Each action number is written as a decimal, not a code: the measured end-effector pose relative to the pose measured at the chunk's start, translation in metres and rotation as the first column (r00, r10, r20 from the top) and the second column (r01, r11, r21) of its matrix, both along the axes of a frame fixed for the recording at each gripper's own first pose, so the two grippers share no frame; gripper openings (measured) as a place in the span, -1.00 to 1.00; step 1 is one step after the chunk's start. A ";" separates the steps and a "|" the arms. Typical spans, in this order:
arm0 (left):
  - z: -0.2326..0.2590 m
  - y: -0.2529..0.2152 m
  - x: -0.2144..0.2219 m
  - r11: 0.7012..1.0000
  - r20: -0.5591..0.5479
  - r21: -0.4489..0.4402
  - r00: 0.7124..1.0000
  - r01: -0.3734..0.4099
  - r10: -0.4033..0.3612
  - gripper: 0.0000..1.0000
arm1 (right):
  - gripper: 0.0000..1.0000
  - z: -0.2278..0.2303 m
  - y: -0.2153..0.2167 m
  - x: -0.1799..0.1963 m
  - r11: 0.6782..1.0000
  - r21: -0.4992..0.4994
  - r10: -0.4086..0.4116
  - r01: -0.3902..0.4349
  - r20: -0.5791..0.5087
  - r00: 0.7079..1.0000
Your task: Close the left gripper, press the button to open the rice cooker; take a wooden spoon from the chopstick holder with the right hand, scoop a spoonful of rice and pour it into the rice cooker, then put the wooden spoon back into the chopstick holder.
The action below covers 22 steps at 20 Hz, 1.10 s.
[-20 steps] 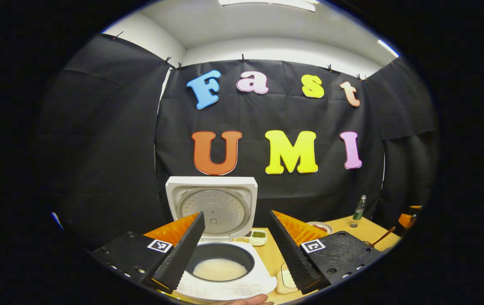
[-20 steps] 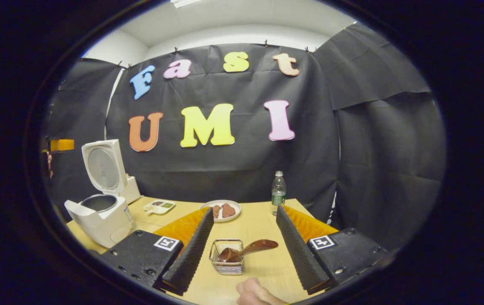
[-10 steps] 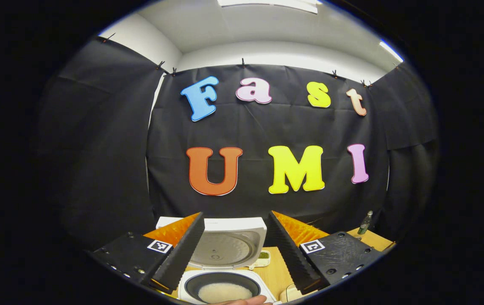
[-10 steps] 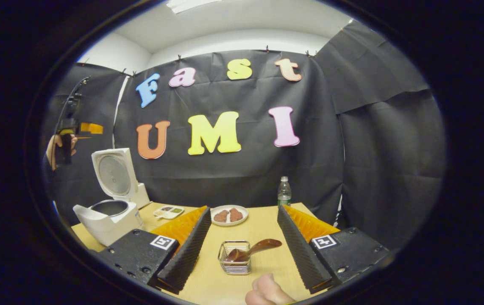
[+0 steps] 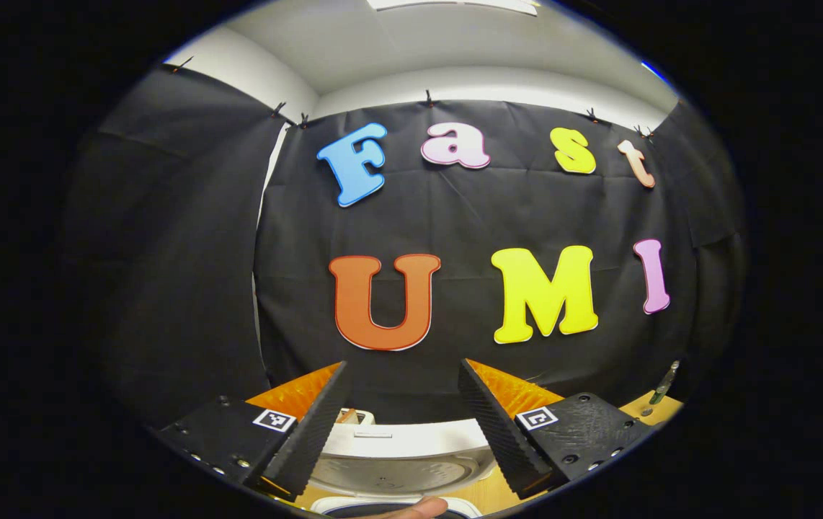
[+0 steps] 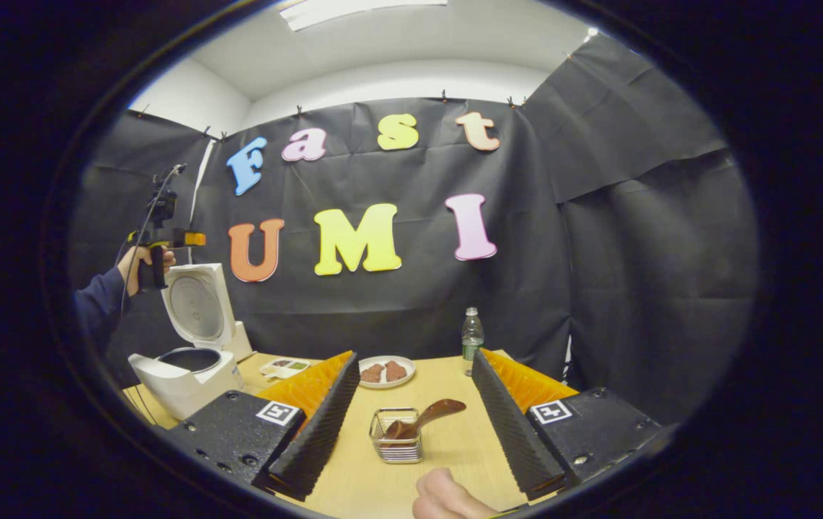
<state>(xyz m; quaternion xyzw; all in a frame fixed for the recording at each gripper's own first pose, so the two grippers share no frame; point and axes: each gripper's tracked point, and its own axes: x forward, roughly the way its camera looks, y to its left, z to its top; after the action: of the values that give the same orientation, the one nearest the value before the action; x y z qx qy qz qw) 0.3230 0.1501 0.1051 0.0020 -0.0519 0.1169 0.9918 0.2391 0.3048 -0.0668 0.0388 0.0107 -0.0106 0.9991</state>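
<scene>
- rice cooker (image 6: 184,367): white, boxy with rounded corners, at the table's (image 6: 447,440) left end; lid (image 6: 195,306) swung up and standing upright, pale ribbed disc on its inside; dark inner pot open at the top
- left gripper view: lid's top edge (image 5: 397,440) low between the fingers, cooker just below
- wooden spoon (image 6: 422,419): dark brown, glossy; bowl down in the chopstick holder (image 6: 396,437), handle slanting up to the right
- holder: small square wire basket, on the light wood table, between the right gripper's (image 6: 415,425) fingers but farther off
- right gripper: fingers wide apart, empty, ridged inner faces
- left gripper (image 5: 401,422): fingers apart, empty, raised above the cooker; in the right gripper view held in a hand (image 6: 139,263) with a dark sleeve
- no readable writing on the cooker; square black-and-white markers on both grippers
</scene>
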 end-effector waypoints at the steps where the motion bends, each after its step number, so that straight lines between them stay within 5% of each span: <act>1: -0.005 0.004 0.006 1.000 -0.010 0.004 1.000 -0.005 0.005 0.91 | 1.00 0.000 0.002 -0.001 1.000 0.001 -0.002 0.002 -0.002 1.000; 5: -0.054 0.009 0.019 0.999 -0.140 -0.047 0.990 -0.025 0.018 0.91 | 0.97 0.006 -0.001 -0.004 1.000 -0.005 -0.023 0.023 0.023 0.999; 7: -0.043 0.011 0.011 0.999 -0.106 -0.027 0.994 -0.023 0.020 0.76 | 1.00 0.011 0.001 -0.006 1.000 -0.006 -0.019 0.019 0.053 0.998; 9: -0.047 0.006 0.001 0.999 -0.135 -0.028 0.991 -0.027 0.023 0.94 | 1.00 0.010 0.004 -0.008 1.000 0.015 0.003 -0.004 0.059 0.998; 15: -0.058 -0.005 -0.038 0.998 -0.197 -0.057 0.980 -0.040 0.028 0.92 | 1.00 -0.001 0.021 -0.026 0.994 0.080 0.074 -0.074 0.009 0.997; 22: -0.086 -0.025 -0.091 0.997 -0.264 -0.069 0.964 -0.029 0.009 0.92 | 1.00 0.002 0.021 -0.033 0.996 0.037 0.079 -0.079 0.014 0.997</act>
<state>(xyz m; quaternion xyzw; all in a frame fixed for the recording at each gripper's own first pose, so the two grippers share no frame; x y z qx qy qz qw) 0.2319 0.1251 0.0189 -0.0178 0.0848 0.1269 0.9881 0.2057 0.3259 -0.0653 0.0571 0.0060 0.0294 0.9979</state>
